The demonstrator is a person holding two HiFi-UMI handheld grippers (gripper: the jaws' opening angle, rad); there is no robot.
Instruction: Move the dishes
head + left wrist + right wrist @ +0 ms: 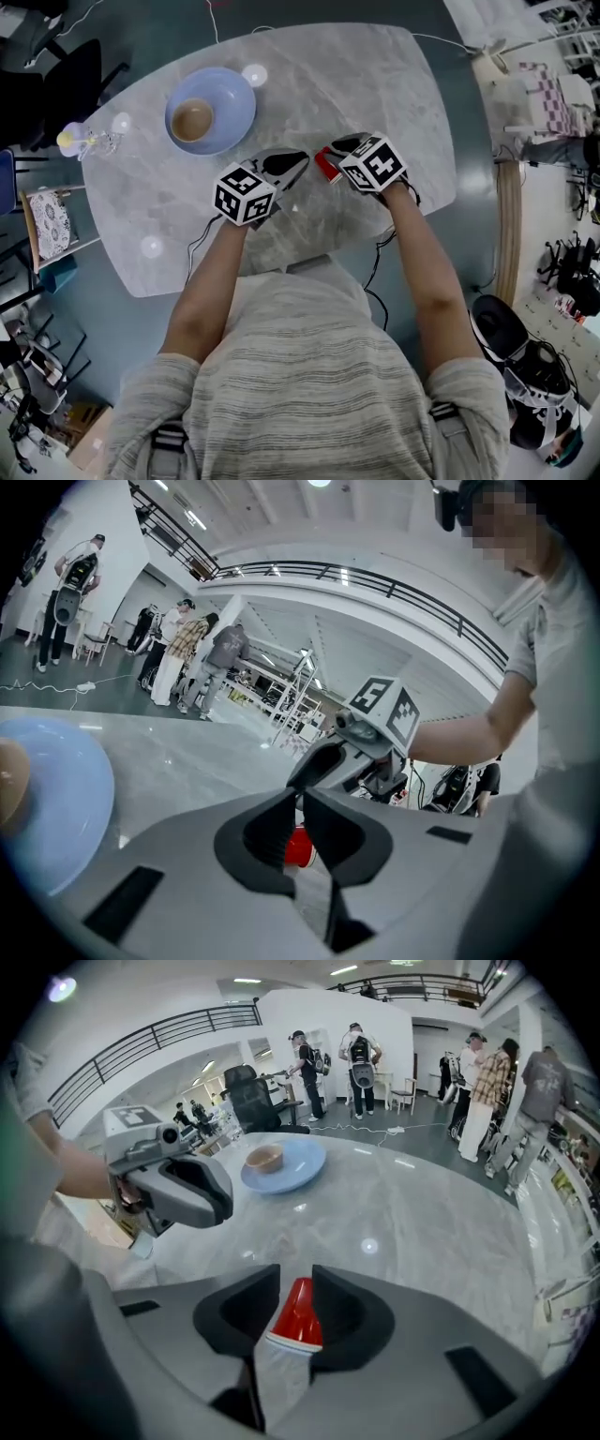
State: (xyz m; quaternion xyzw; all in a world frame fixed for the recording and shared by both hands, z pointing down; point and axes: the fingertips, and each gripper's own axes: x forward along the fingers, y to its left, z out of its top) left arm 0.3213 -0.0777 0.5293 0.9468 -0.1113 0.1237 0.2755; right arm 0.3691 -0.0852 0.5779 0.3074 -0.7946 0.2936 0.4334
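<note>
Head view looked down on a marble table (375,84) where a blue plate (234,112) carrying a brown cup (192,120) sat untouched. Both grippers were well to the right of the plate and nearer the person, their tips almost meeting. The right gripper (328,153) pointed steeply down with its jaws parted around a small red thing (325,169) that I could not identify. In the right gripper view the pads looked just off it rather than squeezing. The left gripper (298,161), just on the plate side of that red thing, had its jaws drawn together on nothing. To my eye the task had not begun. What worried me was how close the two tips were: either could knock the other, or nudge the loose red thing over and send it across the table toward the plate. The cup also only rested on the plate, so a pinch on one edge of the rim could tilt the plate and let the cup slide off. A shallow, smooth rim might slip out of narrow jaws too.
</note>
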